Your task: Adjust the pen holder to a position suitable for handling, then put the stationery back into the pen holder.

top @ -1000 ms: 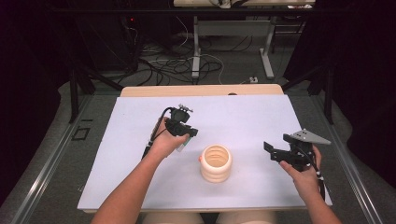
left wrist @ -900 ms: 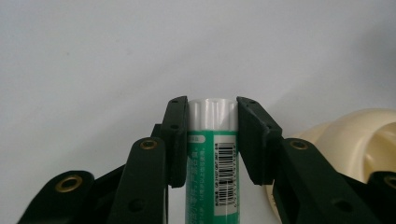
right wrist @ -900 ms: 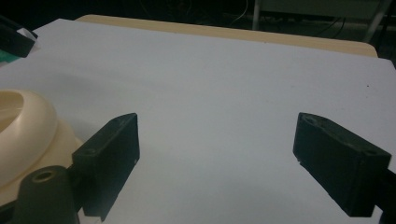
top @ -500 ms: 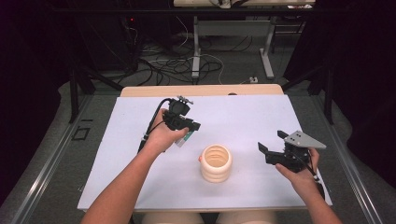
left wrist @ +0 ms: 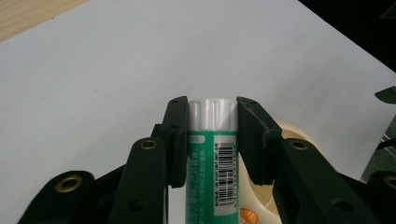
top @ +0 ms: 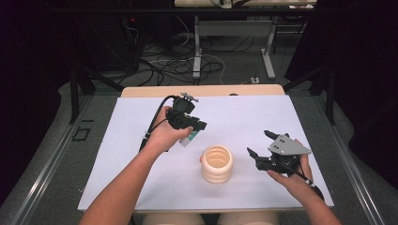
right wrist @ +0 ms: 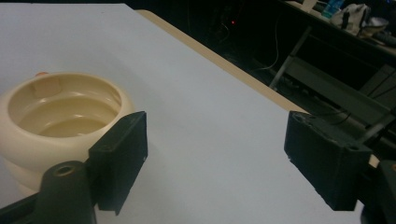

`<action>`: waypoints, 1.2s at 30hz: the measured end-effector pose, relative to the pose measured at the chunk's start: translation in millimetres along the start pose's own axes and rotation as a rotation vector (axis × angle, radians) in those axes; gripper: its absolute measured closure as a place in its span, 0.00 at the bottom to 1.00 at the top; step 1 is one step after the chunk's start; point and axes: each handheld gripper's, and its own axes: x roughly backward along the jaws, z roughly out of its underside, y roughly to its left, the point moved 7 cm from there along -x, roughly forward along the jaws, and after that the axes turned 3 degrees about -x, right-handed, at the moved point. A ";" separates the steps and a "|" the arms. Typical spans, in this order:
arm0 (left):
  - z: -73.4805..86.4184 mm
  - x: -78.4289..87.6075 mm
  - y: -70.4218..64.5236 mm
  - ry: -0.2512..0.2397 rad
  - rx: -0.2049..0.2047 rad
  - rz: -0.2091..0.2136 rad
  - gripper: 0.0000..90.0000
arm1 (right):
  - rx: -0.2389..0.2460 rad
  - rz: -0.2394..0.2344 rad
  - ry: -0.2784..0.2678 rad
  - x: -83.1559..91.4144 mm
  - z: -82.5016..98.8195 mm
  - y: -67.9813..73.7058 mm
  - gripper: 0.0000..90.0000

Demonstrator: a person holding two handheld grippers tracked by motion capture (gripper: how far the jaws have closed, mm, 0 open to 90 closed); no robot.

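High view had the left gripper (top: 193,130) clamped on a glue stick (top: 189,138), held above the table (top: 117,154) at 10 o'clock from the cream ribbed cup (top: 217,163). Stick looked light, rigid, slick plastic; gripped just under its white cap (left wrist: 212,112). Right gripper (top: 259,146) jaws apart, just been closing, nothing between, at 3 o'clock of cup

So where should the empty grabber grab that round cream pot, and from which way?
Probably the rim of the cream pot, with one pad inside the open mouth and one outside, coming down from above on the right gripper side. The pot stands upright, its bulging ribbed body looks too wide for those jaws, and its mouth is open. The left gripper is busy holding the glue stick.
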 end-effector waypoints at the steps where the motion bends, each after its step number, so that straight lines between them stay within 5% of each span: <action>1: -0.7 -0.1 -1.6 0.000 0.005 0.005 0.73 | 0.029 -0.005 -0.006 -0.2 -2.9 2.6 0.26; 7: -7.1 -1.2 -8.2 -0.002 0.011 0.017 0.73 | 0.171 -0.014 -0.020 -1.8 -15.3 15.2 0.33; 8: -8.1 -1.1 -7.8 -0.003 0.002 0.019 0.73 | 0.237 -0.025 -0.022 -2.3 -19.5 20.2 0.35; 9: -8.8 -1.4 -8.8 -0.001 0.012 0.023 0.73 | 0.237 -0.025 -0.022 -2.3 -19.5 20.2 0.35; 13: -11.0 -2.3 -9.9 0.008 0.000 0.024 0.73 | 0.417 -0.037 -0.040 -6.6 -29.1 33.1 0.36; 14: -11.0 -2.5 -10.4 0.015 -0.002 0.025 0.73 | 0.417 -0.037 -0.040 -6.6 -29.1 33.1 0.36; 21: -13.2 -5.7 -13.3 0.022 -0.003 0.037 0.73 | 0.644 -0.047 -0.021 -11.8 -43.6 56.3 0.39; 22: -13.4 -6.7 -14.2 0.020 0.008 0.036 0.73 | 0.644 -0.047 -0.021 -11.8 -43.6 56.3 0.39; 28: -13.7 -8.1 -14.4 0.032 -0.007 0.040 0.73 | 0.802 -0.056 -0.024 -15.8 -52.4 72.8 0.33; 29: -13.7 -8.2 -14.6 0.033 -0.008 0.040 0.73 | 0.859 -0.051 -0.039 -18.5 -55.0 78.0 0.30; 30: -13.7 -8.2 -14.9 0.032 -0.008 0.041 0.73 | 0.859 -0.051 -0.039 -18.5 -55.0 78.0 0.30; 32: -13.8 -8.3 -15.2 0.033 -0.003 0.038 0.73 | 0.950 -0.046 -0.024 -21.5 -57.1 83.7 0.26; 36: -14.7 -7.9 -15.4 0.033 -0.004 0.043 0.73 | 1.016 -0.055 -0.024 -25.3 -57.5 89.8 0.23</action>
